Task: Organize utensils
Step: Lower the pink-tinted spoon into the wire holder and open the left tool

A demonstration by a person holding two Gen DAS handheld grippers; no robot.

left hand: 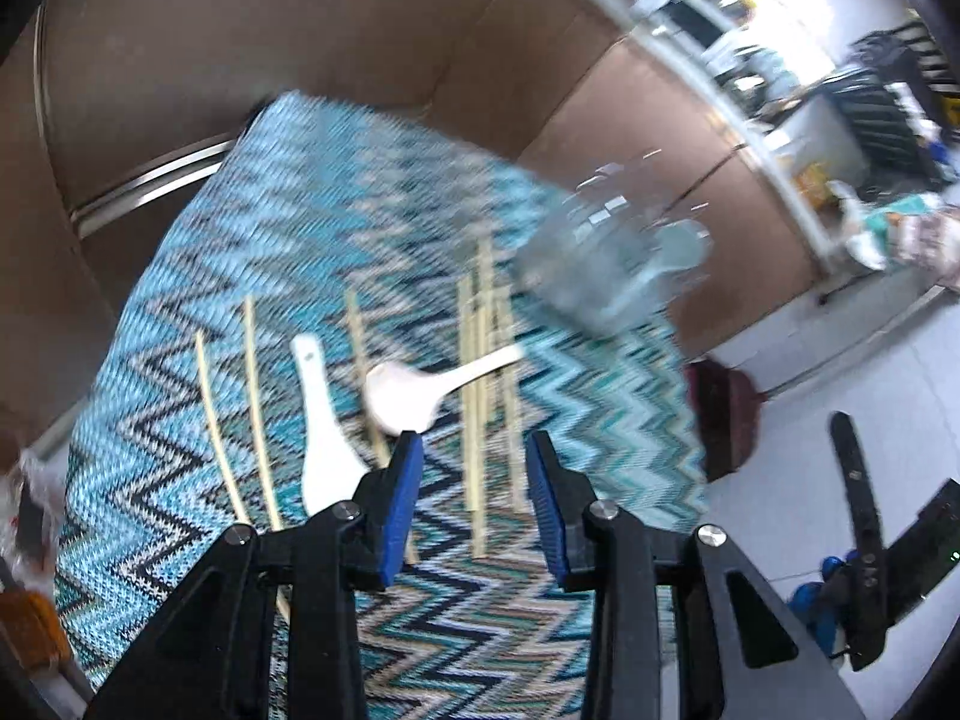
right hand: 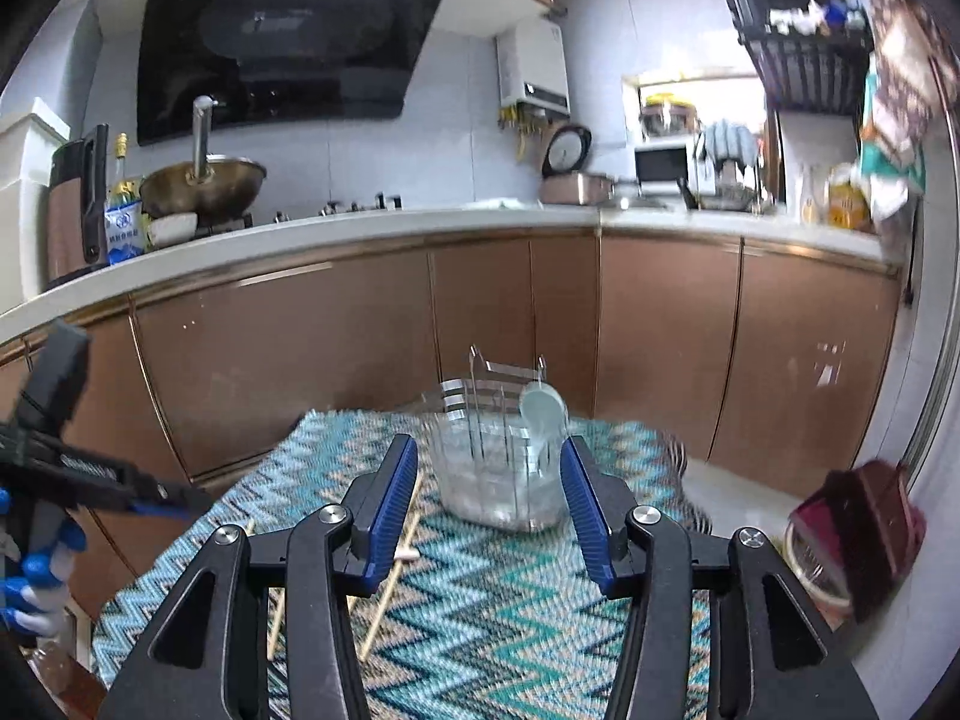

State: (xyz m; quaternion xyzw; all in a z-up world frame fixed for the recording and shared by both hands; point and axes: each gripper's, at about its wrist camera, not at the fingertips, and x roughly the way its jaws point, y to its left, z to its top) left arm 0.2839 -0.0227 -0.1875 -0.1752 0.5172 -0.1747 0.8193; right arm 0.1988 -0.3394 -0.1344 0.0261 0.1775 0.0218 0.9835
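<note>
A table covered with a zigzag cloth [left hand: 336,252] in blue, teal and white is seen from both wrist cameras. In the left wrist view, the left gripper [left hand: 474,456] is held over the near part of the cloth with its blue-padded fingers [left hand: 402,504] spread apart and nothing between them. Several chopsticks [left hand: 480,396] are scattered lengthwise on the cloth ahead of it. A white spoon [left hand: 324,426] lies flat to the left, and a second white spoon [left hand: 414,393] is seen just beyond the left finger, its handle pointing to the right across the chopsticks. Whether this second spoon rests on the cloth or is off it cannot be told, as the picture is blurred.

At the far right of the cloth stands a clear holder [left hand: 594,258] with a metal wire frame; a pale spoon [left hand: 678,252] is leaned inside it.

In the right wrist view, the right gripper [right hand: 489,474] is pointed at that holder [right hand: 492,474], with its fingers [right hand: 579,504] spread on either side and no contact visible. The pale spoon [right hand: 543,414] is propped in the holder's right side, bowl upward. Chopsticks [right hand: 390,588] lie on the cloth [right hand: 492,612] to the near left. Brown cabinets [right hand: 660,336] and a kitchen counter [right hand: 360,228] are seen behind the table.
</note>
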